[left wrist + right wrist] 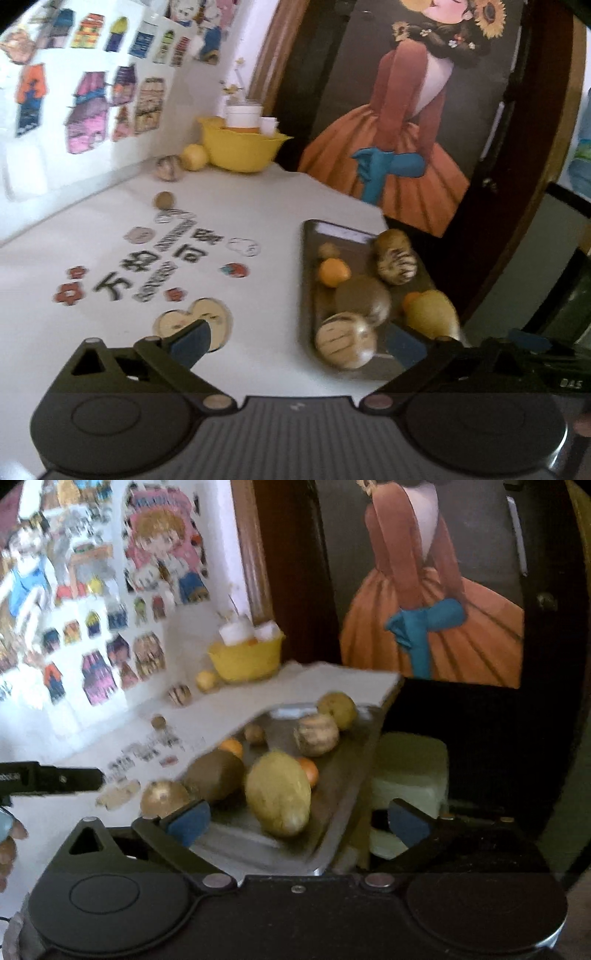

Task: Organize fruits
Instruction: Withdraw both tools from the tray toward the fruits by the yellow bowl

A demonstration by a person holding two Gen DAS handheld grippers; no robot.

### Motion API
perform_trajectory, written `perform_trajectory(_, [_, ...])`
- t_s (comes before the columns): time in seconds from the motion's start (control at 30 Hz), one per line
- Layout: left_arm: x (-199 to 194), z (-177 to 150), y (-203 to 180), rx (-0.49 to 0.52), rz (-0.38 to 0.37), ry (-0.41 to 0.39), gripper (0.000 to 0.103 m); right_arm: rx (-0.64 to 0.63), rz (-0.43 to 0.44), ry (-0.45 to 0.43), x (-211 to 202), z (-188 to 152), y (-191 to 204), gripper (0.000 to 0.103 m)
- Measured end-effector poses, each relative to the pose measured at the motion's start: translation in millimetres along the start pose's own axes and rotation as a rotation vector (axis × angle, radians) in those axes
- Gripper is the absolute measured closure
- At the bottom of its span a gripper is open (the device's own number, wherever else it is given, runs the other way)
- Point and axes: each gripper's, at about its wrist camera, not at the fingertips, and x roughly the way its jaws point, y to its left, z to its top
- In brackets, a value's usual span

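While both claws gape wide and empty, the tablecloth (258, 206) print reads "可乐".

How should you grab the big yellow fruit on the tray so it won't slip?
Probably across the middle of the big yellow fruit, from above. It lies lengthwise on the tray, longer than wide, with tapered ends that could slip. The right tool is open nearest it.

White table (266, 206) with a metal tray (308, 258) of fruit, a yellow bowl (240, 151) and loose fruits beside it.
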Motion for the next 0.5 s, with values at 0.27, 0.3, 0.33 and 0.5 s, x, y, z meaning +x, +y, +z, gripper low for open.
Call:
perform_trajectory(0.27, [-26.4, -15.8, 12.5, 0.023, 0.055, 0.023, 0.001, -0.030, -0.034, 0.074, -22.5, -11.5, 38.2, 0.001])
perform_trajectory(0.3, [-28.9, -17.3, 14.5, 0.023, 0.059, 0.033, 0.001, -0.039, -0.026, 0.084, -23.7, -11.4, 43.4, 0.001])
perform_trajectory(0.33, [-31.1, -18.8, 16.8, 0.020, 0.061, 0.044, 0.001, -0.051, -0.012, 0.097, -25.0, -11.1, 49.7, 0.001])
perform_trajectory(0.5, [-40.8, -22.5, 36.9, -0.011, 0.074, 0.098, 0.001, -0.119, 0.086, 0.138, -27.6, -6.8, 79.7, 0.001])
